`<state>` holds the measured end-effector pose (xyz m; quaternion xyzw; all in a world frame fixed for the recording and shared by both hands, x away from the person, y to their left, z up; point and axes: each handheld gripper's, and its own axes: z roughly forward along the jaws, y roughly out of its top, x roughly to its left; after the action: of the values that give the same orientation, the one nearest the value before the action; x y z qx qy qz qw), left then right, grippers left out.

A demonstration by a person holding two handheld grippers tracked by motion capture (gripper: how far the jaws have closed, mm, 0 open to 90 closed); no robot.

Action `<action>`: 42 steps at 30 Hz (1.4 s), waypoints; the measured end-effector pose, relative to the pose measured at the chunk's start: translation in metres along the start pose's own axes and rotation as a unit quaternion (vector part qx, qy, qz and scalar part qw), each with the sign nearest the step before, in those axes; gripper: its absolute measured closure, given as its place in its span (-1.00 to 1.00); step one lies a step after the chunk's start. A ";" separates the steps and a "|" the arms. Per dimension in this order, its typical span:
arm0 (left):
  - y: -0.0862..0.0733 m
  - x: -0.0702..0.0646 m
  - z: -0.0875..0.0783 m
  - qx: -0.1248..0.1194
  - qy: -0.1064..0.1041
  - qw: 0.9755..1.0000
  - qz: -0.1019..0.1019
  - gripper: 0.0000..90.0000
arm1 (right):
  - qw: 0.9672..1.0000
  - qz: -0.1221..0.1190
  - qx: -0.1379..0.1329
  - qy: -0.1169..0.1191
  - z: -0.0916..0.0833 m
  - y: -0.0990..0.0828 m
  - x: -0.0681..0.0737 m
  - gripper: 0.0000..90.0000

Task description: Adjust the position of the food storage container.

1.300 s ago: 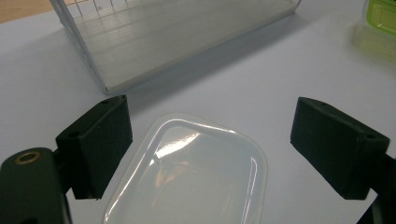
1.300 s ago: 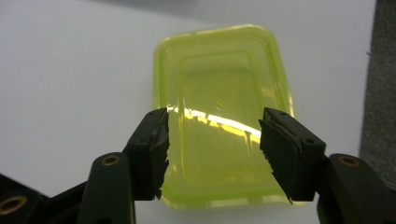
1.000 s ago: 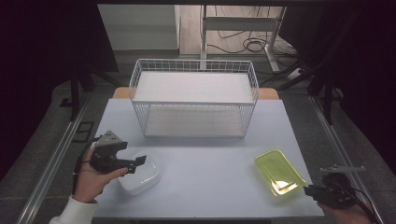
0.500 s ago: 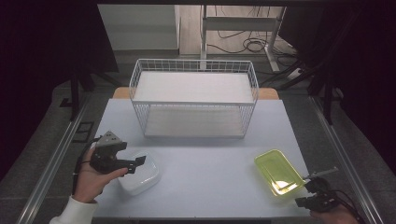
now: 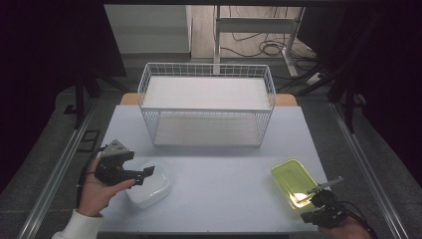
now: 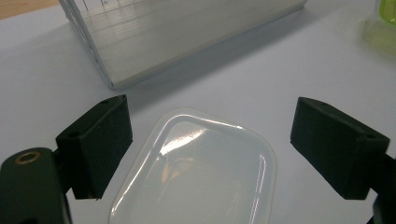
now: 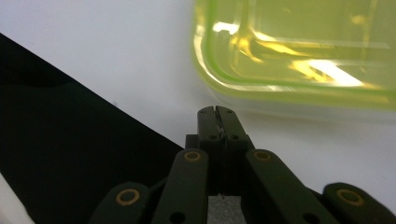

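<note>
A white translucent lidded container (image 5: 152,191) (image 6: 201,172) lies at the near left of the pale table. My left gripper (image 5: 143,175) (image 6: 217,144) hovers just above it, open wide, with its two black jaws flanking the lid and not touching it. At the near right lies a yellow-green lidded container (image 5: 291,180) (image 7: 299,51). My right gripper (image 5: 314,203) (image 7: 217,112) sits low at that container's near edge, close to the table's front edge. It is shut with nothing between its jaws, and its tips stop just short of the green rim.
A white wire rack (image 5: 206,110) (image 6: 154,51) with two shelves stands across the back middle of the table (image 5: 224,169). Dark floor and cables lie beyond the table, with metal rails along both sides.
My right gripper has moved left and down, from the table's right corner to the near edge of the yellow-green container. The left gripper has stayed over the white container.
</note>
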<state>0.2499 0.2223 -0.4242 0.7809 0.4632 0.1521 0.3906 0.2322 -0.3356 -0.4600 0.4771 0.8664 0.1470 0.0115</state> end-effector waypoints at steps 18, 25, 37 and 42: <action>0.000 0.000 0.001 0.003 0.000 1.000 0.002 -0.72 | 0.998 0.042 -0.038 -0.039 0.006 0.004 -0.013 0.98; 0.000 0.000 0.003 0.002 0.000 1.000 0.001 -0.73 | 0.992 0.080 -0.071 -0.065 0.002 -0.001 -0.039 0.98; -0.001 0.002 0.002 0.002 0.002 1.000 -0.002 -0.73 | 0.990 0.093 -0.084 -0.071 -0.003 -0.004 -0.050 0.98; -0.001 0.003 0.000 -0.001 0.003 1.000 -0.004 -0.72 | 0.982 0.121 -0.095 -0.112 -0.018 -0.009 -0.069 0.98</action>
<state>0.2513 0.2249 -0.4253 0.7780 0.4678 0.1534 0.3903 0.2592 -0.4021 -0.4538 0.5886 0.7777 0.1741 0.1360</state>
